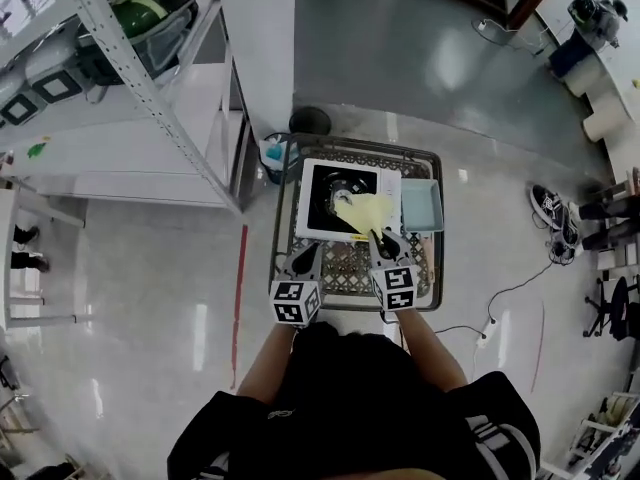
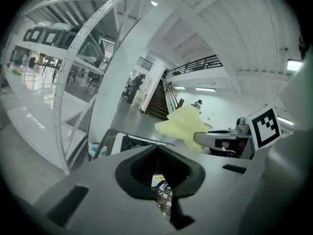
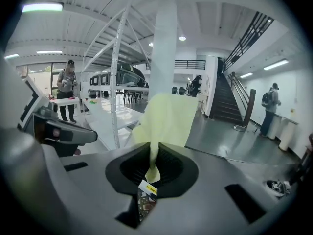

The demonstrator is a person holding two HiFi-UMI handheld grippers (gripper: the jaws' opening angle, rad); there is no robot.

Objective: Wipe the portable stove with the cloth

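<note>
A white portable stove (image 1: 325, 203) with a black burner sits on a mesh-topped cart (image 1: 350, 266). A pale yellow cloth (image 1: 363, 211) hangs over the stove's right side. My right gripper (image 1: 376, 235) is shut on the cloth's near end, and the cloth (image 3: 164, 119) rises up out of the jaws (image 3: 152, 155) in the right gripper view. My left gripper (image 1: 307, 253) hovers over the cart at the stove's near left edge, shut with nothing in it (image 2: 159, 150). In the left gripper view, the cloth (image 2: 183, 125) and the right gripper (image 2: 220, 140) show to the right.
A light blue tray (image 1: 421, 206) lies on the cart right of the stove. White metal shelving (image 1: 130, 78) stands at the left, and a white pillar (image 1: 258, 38) stands behind the cart. Cables (image 1: 500, 298) and shoes (image 1: 552, 208) lie on the floor at the right. People stand far off.
</note>
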